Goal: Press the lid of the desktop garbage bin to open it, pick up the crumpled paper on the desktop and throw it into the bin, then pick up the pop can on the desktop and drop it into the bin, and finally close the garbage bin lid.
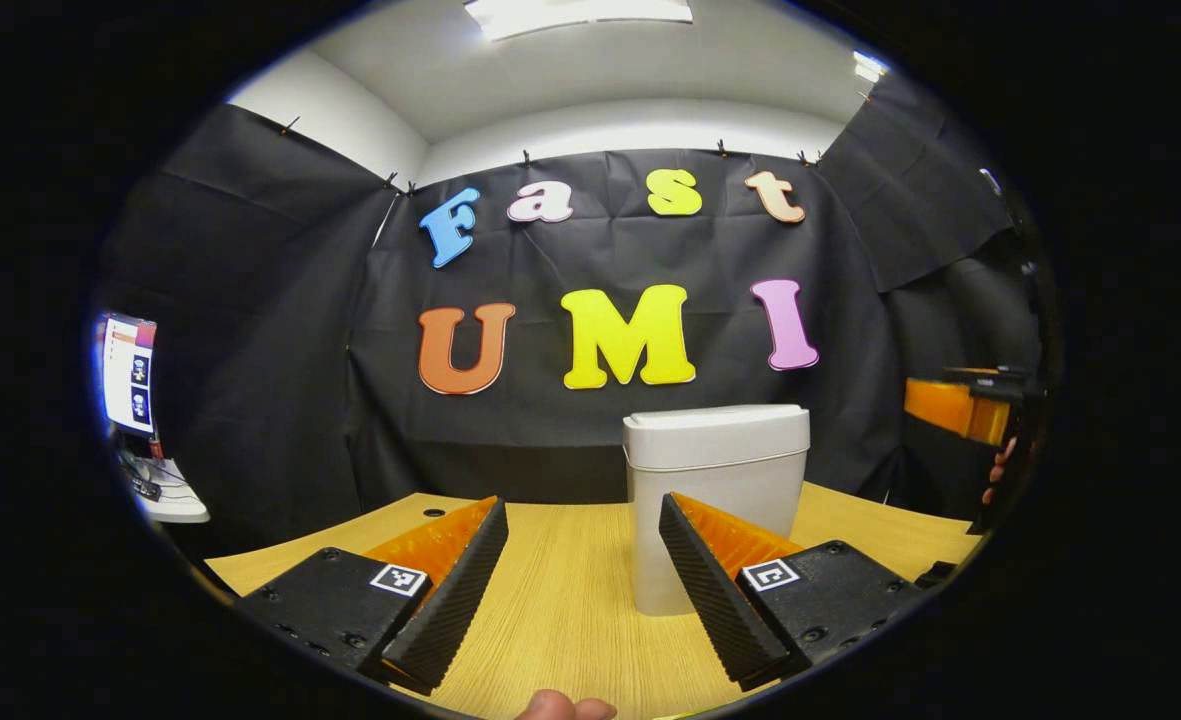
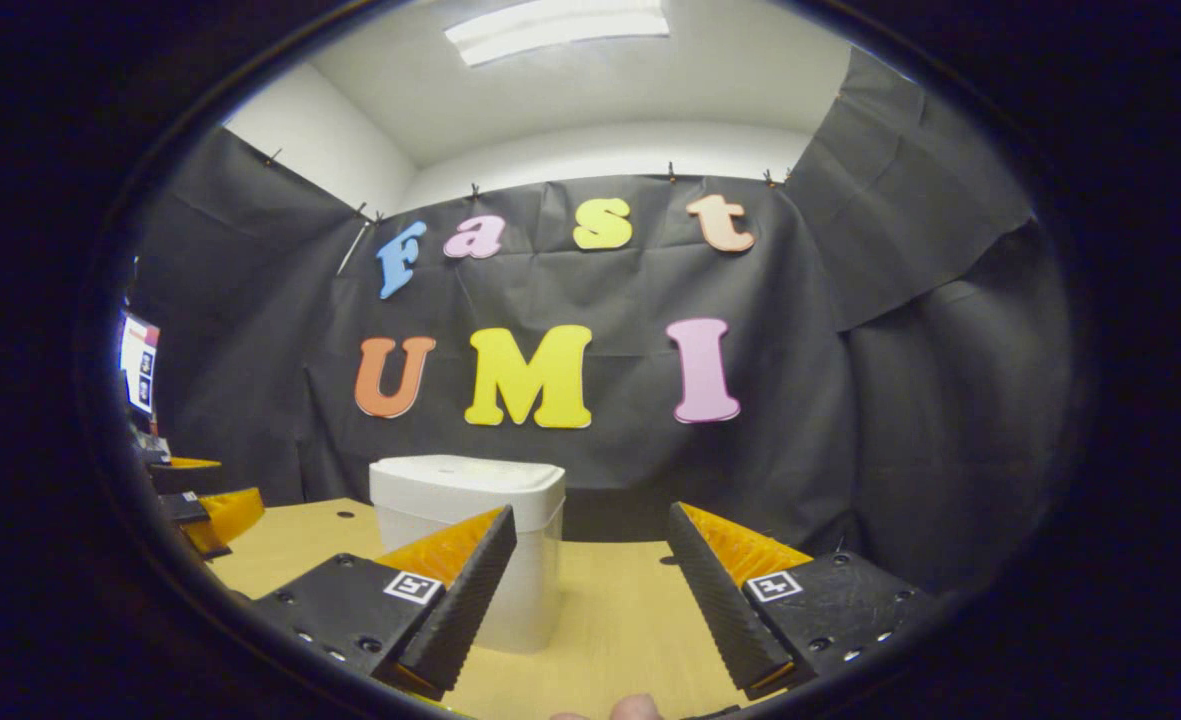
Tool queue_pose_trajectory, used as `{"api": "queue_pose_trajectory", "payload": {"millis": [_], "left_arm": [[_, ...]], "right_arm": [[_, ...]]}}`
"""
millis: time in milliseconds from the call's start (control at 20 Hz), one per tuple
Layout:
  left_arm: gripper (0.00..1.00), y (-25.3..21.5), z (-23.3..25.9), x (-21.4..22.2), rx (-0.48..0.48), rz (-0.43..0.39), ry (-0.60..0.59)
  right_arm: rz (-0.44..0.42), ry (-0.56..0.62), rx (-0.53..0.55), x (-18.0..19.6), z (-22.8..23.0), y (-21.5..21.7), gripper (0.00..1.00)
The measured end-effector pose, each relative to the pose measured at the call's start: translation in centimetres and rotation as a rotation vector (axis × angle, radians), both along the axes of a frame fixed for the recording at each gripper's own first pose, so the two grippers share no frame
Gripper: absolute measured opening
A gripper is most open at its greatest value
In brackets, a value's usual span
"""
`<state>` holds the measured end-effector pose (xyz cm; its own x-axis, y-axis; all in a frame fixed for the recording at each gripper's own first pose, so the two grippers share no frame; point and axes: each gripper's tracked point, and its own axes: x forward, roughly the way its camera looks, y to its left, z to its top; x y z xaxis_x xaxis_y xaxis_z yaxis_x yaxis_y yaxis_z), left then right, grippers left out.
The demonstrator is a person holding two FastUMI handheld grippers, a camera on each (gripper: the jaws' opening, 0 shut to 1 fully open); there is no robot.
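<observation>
Looking along the left gripper (image 1: 582,545), we see its two fingers (image 1: 455,585) spread wide apart with nothing between them but bare wooden desk (image 1: 560,610). The white garbage bin (image 1: 715,470) stands upright on the desk just beyond the fingers, a little to the right of the middle, and its lid (image 1: 717,420) lies flat and closed on top. The lower part of the bin is partly hidden behind the finger on that side. At the far right edge of this view we make out the other gripper (image 1: 960,405) held up above the desk, with fingertips of the person's hand (image 1: 995,470) showing just below it.

From the right gripper view, the right gripper (image 2: 590,560) also has its fingers (image 2: 470,590) parted, holding nothing, over the desk (image 2: 620,620). Here the garbage bin (image 2: 470,500) sits left of the middle, its lid (image 2: 465,475) shut, with one finger in front of its lower part. At the far left edge we see part of the left gripper (image 2: 215,515) low over the desk. A monitor (image 1: 128,372) stands well off to the left, beyond the desk. We cannot find the crumpled paper or the pop can in either picture.
</observation>
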<state>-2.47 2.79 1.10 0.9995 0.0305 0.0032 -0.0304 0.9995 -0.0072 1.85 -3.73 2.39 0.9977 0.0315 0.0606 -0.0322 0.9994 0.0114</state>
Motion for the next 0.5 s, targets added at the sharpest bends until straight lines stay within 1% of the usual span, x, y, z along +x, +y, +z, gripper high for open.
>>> {"api": "queue_pose_trajectory", "payload": {"millis": [50, 100, 250, 500], "left_arm": [[0.98, 0.0, -0.1, -0.2, -0.008, 0.003, -0.003], [0.98, -0.2, -0.1, -0.2, -0.02, 0.0, -0.006], [0.98, -0.3, -0.3, 0.0, -0.034, -0.004, -0.005], [0.98, -0.1, -1.2, 0.4, -0.052, -0.007, 0.026]], "right_arm": [[-0.008, 0.004, -0.001, -0.7, -1.1, -0.1, 0.94], [-0.011, 0.004, -0.018, -1.3, -1.8, 0.0, 0.94], [-0.033, -0.007, -0.054, -1.7, -1.9, -0.1, 0.94], [0.006, 0.007, -0.062, -1.4, -2.3, 2.1, 0.95]]}}
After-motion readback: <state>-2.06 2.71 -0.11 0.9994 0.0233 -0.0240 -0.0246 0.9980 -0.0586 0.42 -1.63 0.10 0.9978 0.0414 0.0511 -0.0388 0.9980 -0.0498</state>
